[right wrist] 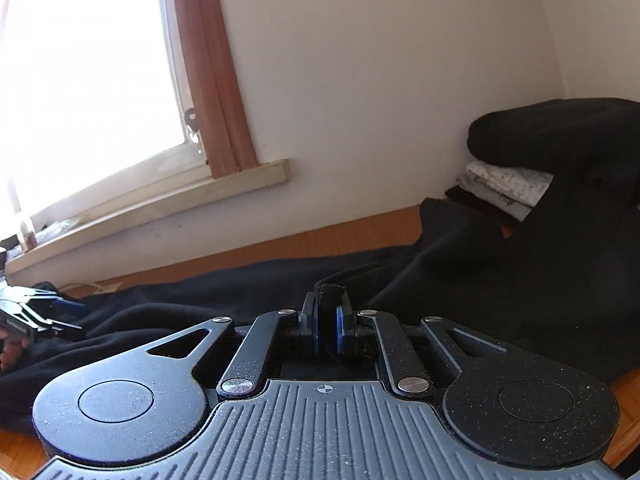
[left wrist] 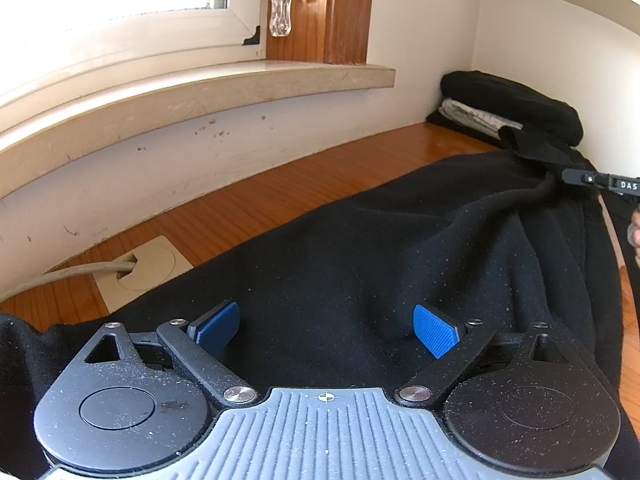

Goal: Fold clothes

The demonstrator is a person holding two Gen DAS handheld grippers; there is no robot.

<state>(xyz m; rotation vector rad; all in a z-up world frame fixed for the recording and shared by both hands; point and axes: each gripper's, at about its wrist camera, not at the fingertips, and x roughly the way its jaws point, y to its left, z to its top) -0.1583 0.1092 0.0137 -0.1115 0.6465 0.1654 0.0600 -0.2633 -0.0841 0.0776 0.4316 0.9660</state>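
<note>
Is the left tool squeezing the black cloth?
No, the left tool stands wide open, its blue pads apart above the black cloth.

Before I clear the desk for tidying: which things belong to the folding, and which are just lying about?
Folding: black garment; right gripper, shut on its edge; left gripper, open; folded pile.
Lying about: cable; window pull.

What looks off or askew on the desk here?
Nothing damaged or spilled. The black garment lies rumpled, its far end bunched into a ridge where the right gripper pinches it. The folded pile in the corner looks tidy.
</note>
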